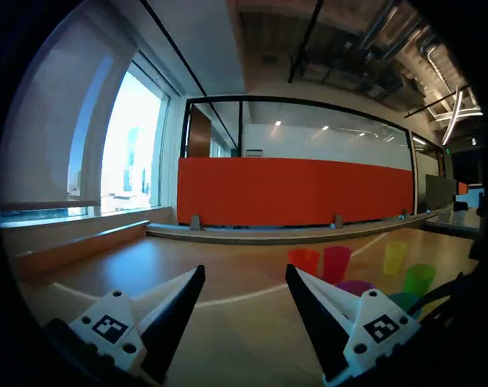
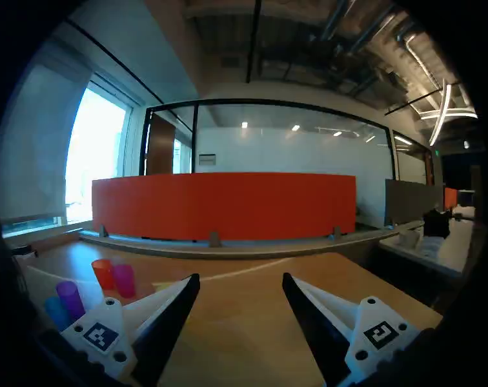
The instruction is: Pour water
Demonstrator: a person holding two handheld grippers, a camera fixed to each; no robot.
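Your left gripper (image 1: 244,267) and right gripper (image 2: 240,276) both sit spread apart, empty; those small translucent coloured plastic cups (image 1: 336,263) look light, thin and slick, so pinch mid-wall gently

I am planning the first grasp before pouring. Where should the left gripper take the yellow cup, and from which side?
Grip the yellow cup across its side wall, about mid-height, coming level from its near-left side. It stands upright and apart and seems to widen upward, so a sideways pinch should hold. The green cup stands close at its near right.
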